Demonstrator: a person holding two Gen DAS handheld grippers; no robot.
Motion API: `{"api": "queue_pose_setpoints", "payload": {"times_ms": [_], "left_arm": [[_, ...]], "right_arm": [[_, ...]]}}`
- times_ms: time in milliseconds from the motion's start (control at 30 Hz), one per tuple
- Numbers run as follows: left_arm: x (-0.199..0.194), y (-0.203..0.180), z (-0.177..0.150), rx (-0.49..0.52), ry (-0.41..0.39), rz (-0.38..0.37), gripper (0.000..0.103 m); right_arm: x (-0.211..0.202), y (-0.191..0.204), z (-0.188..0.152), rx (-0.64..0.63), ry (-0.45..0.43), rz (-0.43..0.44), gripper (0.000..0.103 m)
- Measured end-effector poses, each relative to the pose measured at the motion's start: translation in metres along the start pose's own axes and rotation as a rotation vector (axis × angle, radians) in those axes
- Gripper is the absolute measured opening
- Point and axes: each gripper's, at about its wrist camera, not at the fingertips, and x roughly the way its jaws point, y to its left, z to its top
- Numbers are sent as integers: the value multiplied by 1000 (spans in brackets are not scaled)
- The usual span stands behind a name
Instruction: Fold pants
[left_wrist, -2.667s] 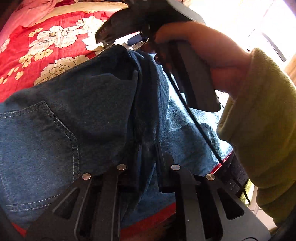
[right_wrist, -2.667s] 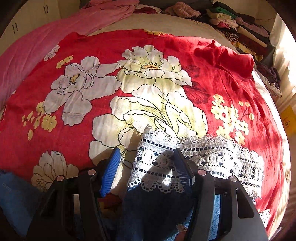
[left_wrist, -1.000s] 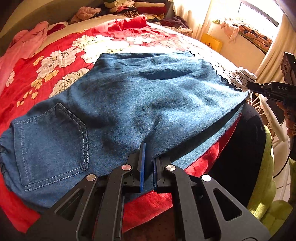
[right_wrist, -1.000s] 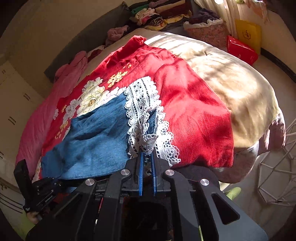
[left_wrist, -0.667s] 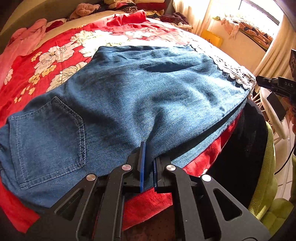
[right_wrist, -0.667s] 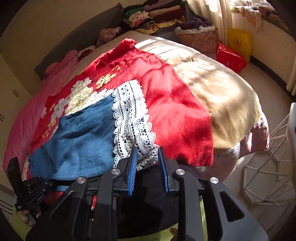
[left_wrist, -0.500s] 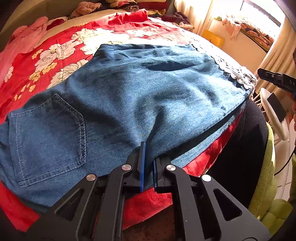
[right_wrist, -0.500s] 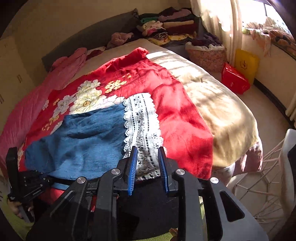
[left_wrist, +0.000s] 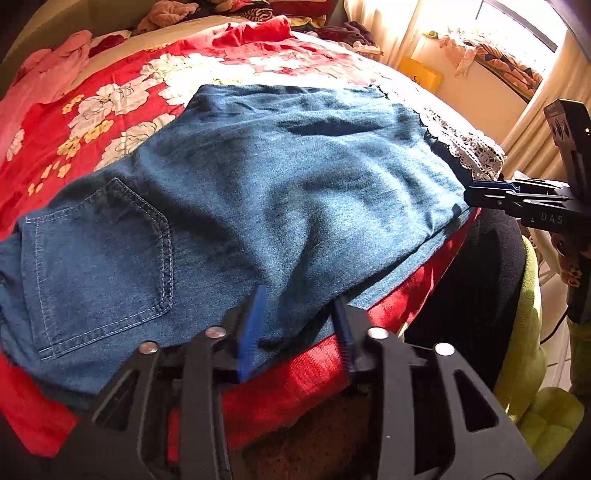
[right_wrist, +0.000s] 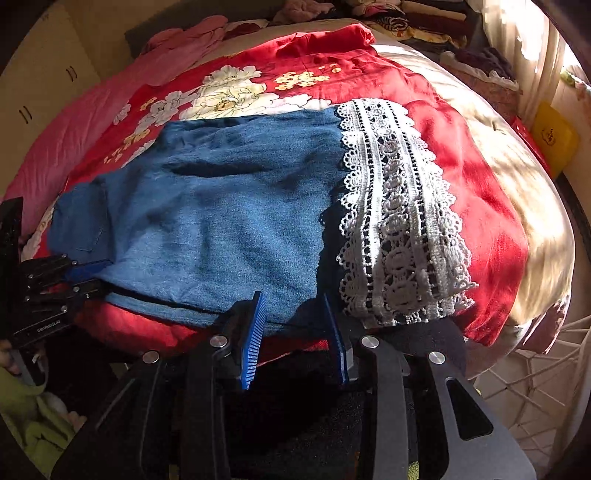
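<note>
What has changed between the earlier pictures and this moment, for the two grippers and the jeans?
Both grippers let go. The left gripper, shut on the near edge of the jeans half a second ago, is now open. The right gripper released the lace hem slightly earlier and has drawn back, open. The jeans stay flat, folded in half, on the red floral bedspread.

The pants (left_wrist: 258, 192) are blue denim with pale stitching around the back pocket (left_wrist: 99, 266), and white openwork lace (right_wrist: 399, 221) trims the leg ends. Beneath them the blanket (right_wrist: 461, 155) is red, printed with white and yellow flowers. A pink cloth (right_wrist: 92, 110) lies at the far left. The gripper pads (right_wrist: 255, 336) are blue on black frames.
</note>
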Motion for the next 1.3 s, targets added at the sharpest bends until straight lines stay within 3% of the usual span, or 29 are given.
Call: {"api": "queue_pose_setpoints", "payload": {"times_ms": [133, 267, 400, 467, 567, 767, 800, 900, 1100, 1233, 1300], "left_arm": [[-26, 13, 0, -39, -57, 13, 50], [-44, 51, -4, -147, -96, 81, 60], [-45, 91, -13, -218, -72, 276, 67], [-44, 108, -18, -242, -53, 324, 67], [-44, 126, -23, -289, -48, 307, 67], [-44, 126, -24, -286, -50, 302, 67], [-44, 126, -23, -291, -52, 294, 67], [-45, 128, -22, -305, -58, 276, 67], [-46, 129, -23, -308, -61, 272, 67], [-44, 129, -22, -303, -58, 278, 67], [-46, 129, -23, -303, -60, 277, 67]], "right_arm": [[-16, 17, 3, -65, -63, 38, 36], [-18, 45, 2, -191, -91, 76, 36], [-8, 72, -2, -319, -77, 106, 47], [-2, 89, -5, -400, -68, 106, 49], [9, 111, -8, -521, -52, 92, 49], [41, 142, -13, -703, 3, 85, 49], [49, 145, -13, -718, 13, 65, 48], [59, 143, -15, -714, 43, 66, 13], [43, 136, -20, -724, 63, 127, 0], [61, 133, -31, -699, 129, 96, 0], [54, 128, -30, -647, 127, 137, 1]]}}
